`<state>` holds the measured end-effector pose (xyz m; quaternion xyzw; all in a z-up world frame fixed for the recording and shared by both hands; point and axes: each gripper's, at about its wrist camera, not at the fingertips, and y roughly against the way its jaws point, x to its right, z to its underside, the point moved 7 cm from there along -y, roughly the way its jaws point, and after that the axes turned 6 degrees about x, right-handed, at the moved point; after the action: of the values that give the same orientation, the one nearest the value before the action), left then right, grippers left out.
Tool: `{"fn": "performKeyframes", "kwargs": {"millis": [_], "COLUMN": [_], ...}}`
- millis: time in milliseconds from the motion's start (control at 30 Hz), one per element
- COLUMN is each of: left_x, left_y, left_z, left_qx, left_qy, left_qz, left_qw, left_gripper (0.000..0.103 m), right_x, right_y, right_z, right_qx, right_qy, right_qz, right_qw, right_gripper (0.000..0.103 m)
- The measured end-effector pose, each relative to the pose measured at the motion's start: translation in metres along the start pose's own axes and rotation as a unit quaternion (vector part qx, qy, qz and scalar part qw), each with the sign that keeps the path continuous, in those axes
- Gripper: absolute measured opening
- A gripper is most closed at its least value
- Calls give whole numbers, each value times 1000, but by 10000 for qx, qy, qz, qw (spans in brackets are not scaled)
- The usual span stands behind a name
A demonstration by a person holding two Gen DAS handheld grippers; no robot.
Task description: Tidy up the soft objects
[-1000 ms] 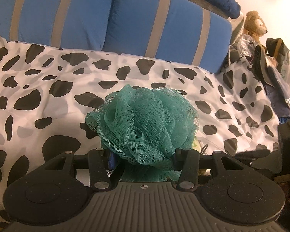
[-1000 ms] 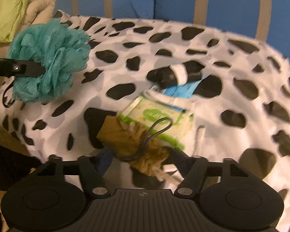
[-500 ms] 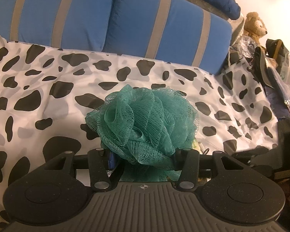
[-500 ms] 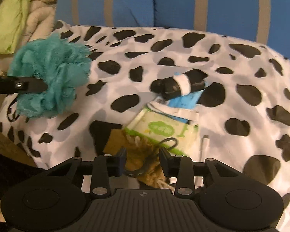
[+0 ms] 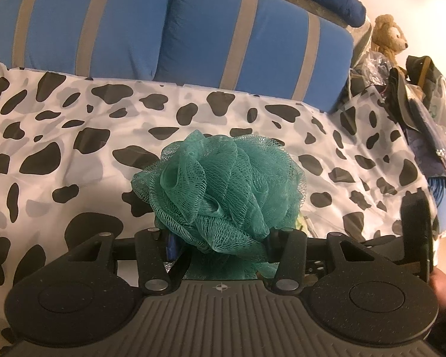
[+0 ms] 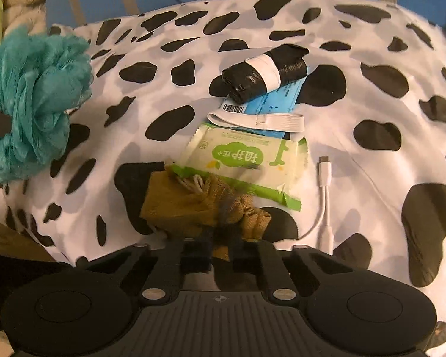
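On the cow-print sheet (image 6: 356, 95), the right gripper (image 6: 220, 248) pinches the burlap pouch's near end.

Against the sheet's near edge lies the mustard-brown burlap pouch (image 6: 190, 205), coarse-woven and bunched at its drawstring, long axis running left to right, directly ahead of the right fingers, whose jaws are drawn nearly together on its dark cord and gathered neck. Left of the pouch, clear above the sheet, the left gripper (image 5: 223, 238) holds a teal mesh bath puff (image 5: 220, 190) between half-spread fingers. A wipes packet (image 6: 246, 157) touches the pouch's far side.
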<state>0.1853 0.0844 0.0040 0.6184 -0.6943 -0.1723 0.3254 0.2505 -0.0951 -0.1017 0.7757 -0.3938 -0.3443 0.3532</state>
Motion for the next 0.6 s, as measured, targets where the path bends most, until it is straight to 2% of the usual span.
{"fn": "performKeyframes", "kwargs": {"millis": [100,600], "left_x": [-1,-1], "left_y": [2,5], "left_z": [-1,-3], "left_qx": [44,142], "left_qy": [6,-39], "left_qz": [2,24], "left_qw": [10000,9999], "left_gripper": [48,48], "right_x": [-2,-9], "right_y": [10,93], "right_z": [-5,-30], "right_qx": [203,1389], "right_qy": [94,-13], "right_qz": [-25,-514], "right_qw": [9997,9890], "right_gripper": [4,4]}}
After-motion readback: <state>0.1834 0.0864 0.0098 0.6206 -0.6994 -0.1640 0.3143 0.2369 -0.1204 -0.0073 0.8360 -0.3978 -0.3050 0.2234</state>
